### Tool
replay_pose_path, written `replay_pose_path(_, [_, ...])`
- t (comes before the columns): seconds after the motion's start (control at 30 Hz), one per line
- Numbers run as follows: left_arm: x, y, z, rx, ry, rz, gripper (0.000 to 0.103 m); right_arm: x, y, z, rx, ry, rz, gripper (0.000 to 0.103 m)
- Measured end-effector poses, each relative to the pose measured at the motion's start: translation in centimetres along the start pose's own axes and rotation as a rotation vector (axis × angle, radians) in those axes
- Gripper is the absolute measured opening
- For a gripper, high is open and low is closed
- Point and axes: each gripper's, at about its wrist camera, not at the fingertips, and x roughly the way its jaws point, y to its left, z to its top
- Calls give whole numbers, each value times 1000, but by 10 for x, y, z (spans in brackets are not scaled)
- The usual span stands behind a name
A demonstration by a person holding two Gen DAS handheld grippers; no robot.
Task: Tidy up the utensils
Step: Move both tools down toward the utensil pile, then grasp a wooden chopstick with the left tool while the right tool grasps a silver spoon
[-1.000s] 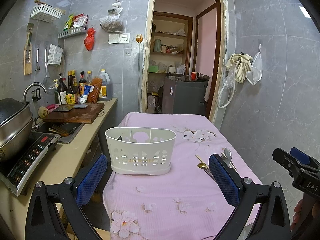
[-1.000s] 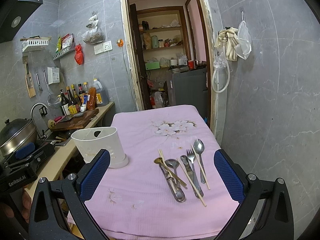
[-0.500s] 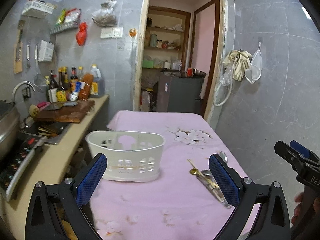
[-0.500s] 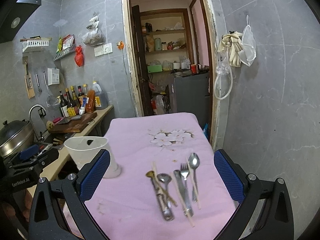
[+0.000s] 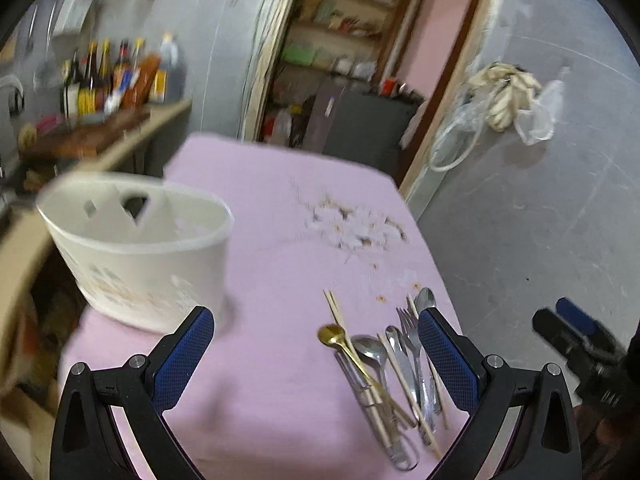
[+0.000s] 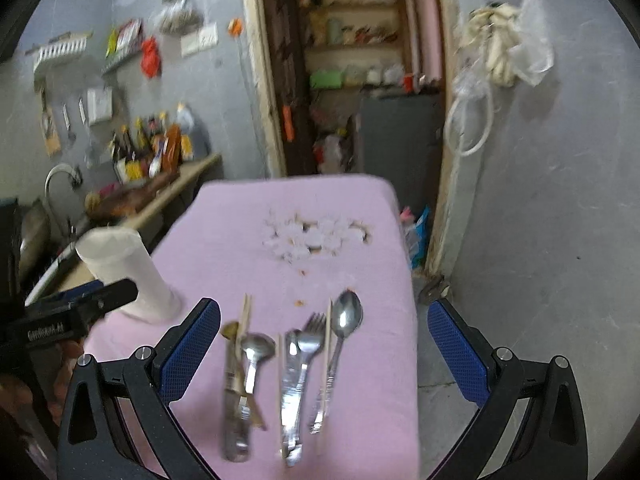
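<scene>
Lying side by side near the table's (image 6: pixel 224 216) near right corner, the utensils (image 6: pixel 296 364) look stiff, light and slippery: thin metal spoons, a fork and wooden chopsticks, best pinched mid-handle, one at a time. Their long axes run near to far, heads pointing away. Beyond, at the left edge, stands the white holder (image 5: pixel 136 248). Right gripper (image 6: pixel 324 344) and left gripper (image 5: pixel 316 352) hover splayed wide, empty.
</scene>
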Motion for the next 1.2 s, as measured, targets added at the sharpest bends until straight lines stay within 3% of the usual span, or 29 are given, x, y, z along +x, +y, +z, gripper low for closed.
replay_pose_path(0.17, [47, -7, -13, -54, 88, 40, 98, 66, -28, -14, 27, 89, 89, 100])
replay_pose_path(0.23, [60, -8, -17, -56, 115, 46, 90, 88, -35, -20, 35, 113, 107, 84])
replay_pose_path(0.3, [72, -9, -20, -70, 153, 43, 80, 113, -42, -27, 47, 149, 110, 60])
replay_pose_path(0.4, [89, -6, -25, -104, 214, 17, 63, 141, -50, -34, 84, 188, 136, 49])
replay_pose_path(0.47, [101, -5, -27, -128, 258, -10, 51, 152, -53, -36, 86, 205, 152, 48])
replay_pose_path(0.53, [109, -6, -29, -148, 284, -31, 46, 160, -53, -35, 81, 214, 165, 45])
replay_pose_path(0.7, [127, -10, -25, -143, 305, -21, 36, 175, -55, -29, 64, 244, 218, 38])
replay_pose_path(0.93, [131, -16, -19, -72, 360, 10, 28, 192, -49, -19, -11, 293, 269, 36])
replay_pose_path(1.03, [127, -12, -21, -107, 379, 1, 28, 190, -50, -21, -34, 301, 268, 28])
replay_pose_path(1.1, [127, -13, -22, -116, 391, 5, 28, 190, -48, -22, -40, 314, 277, 16])
replay_pose_path(1.2, [128, -16, -22, -91, 398, 22, 27, 190, -43, -24, -66, 327, 276, 14])
